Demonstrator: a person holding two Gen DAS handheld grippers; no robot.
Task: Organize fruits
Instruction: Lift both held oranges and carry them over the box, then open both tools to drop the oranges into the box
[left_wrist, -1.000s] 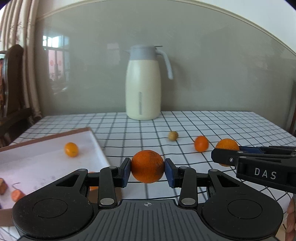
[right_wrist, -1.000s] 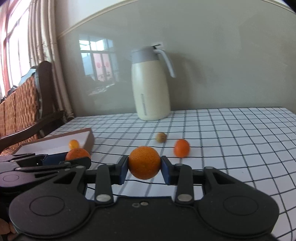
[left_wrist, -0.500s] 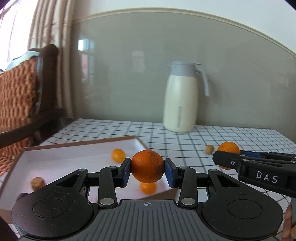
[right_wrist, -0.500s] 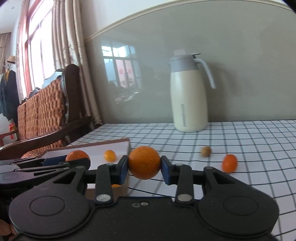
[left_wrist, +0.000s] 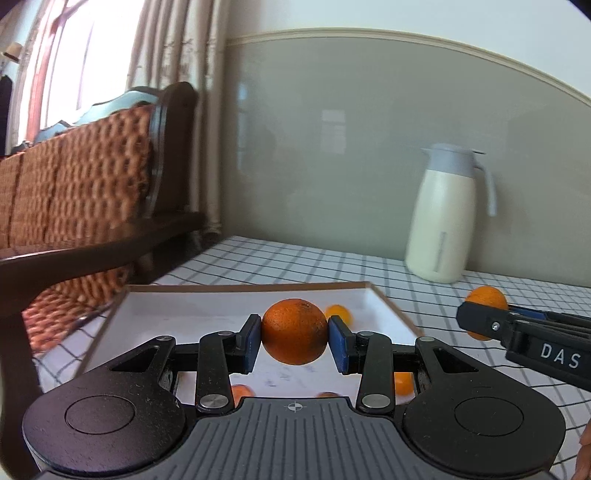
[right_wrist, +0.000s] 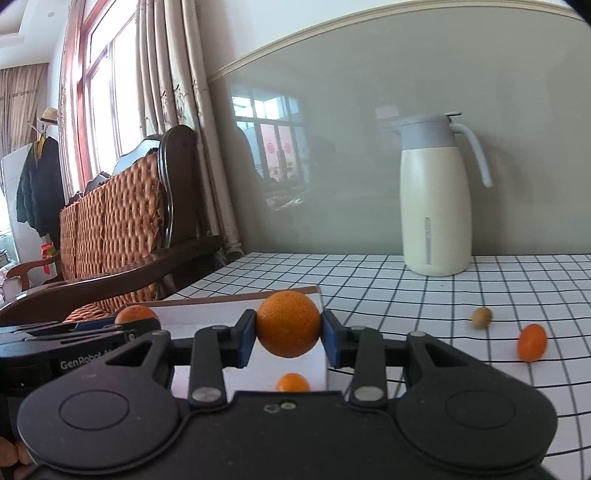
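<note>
Orange fruit (left_wrist: 294, 331) sits clamped in the left gripper (left_wrist: 294, 338) over the white tray (left_wrist: 155, 317); lower it before releasing so it won't roll. Perhaps four small fruits lie inside, partly hidden.

From the right wrist, the right gripper (right_wrist: 288, 341) pinches a second orange (right_wrist: 288, 324) above the tray's corner. Two small fruits, orange (right_wrist: 532, 342) and brown (right_wrist: 482, 317), wait on the tablecloth (right_wrist: 443, 295).

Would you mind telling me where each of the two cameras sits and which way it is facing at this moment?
Left wrist view: sits behind the left gripper, which clamps an orange above the white tray; the right gripper juts in from the right.
Right wrist view: sits behind the right gripper, which clamps its own orange at the tray's corner; the left gripper shows at lower left.
Shared: both face the wall across the checked tablecloth, with the cream jug, the wicker chair and the tray.
</note>
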